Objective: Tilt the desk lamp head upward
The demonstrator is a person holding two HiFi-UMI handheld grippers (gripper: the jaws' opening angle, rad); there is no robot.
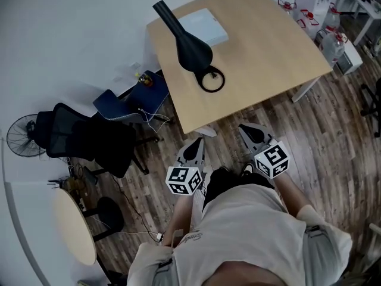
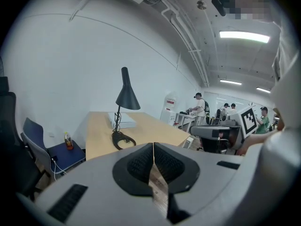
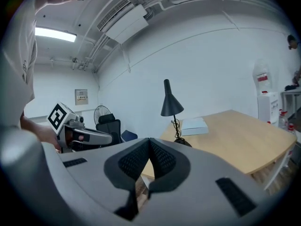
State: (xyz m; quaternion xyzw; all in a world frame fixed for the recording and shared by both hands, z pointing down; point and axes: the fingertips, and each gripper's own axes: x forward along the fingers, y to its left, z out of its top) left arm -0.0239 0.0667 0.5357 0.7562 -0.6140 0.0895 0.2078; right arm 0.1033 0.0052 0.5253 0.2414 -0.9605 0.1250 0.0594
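Observation:
A black desk lamp (image 1: 191, 45) stands on the light wooden table (image 1: 268, 58), its cone head angled down over a ring-shaped base (image 1: 212, 79). The lamp (image 2: 126, 97) shows far ahead in the left gripper view, and the same lamp (image 3: 170, 105) stands upright on the table in the right gripper view. My left gripper (image 1: 199, 142) and right gripper (image 1: 247, 130) hover over the floor just short of the table's near edge, well away from the lamp. The left gripper (image 2: 153, 146) is shut and holds nothing. The right gripper (image 3: 149, 141) is shut too, with nothing in it.
A white flat box (image 1: 205, 25) lies behind the lamp. A blue chair (image 1: 134, 103) with a small bottle (image 1: 144, 78) stands left of the table, beside a black office chair (image 1: 83, 139) and a fan (image 1: 21, 137). Water jugs (image 1: 330, 34) stand far right.

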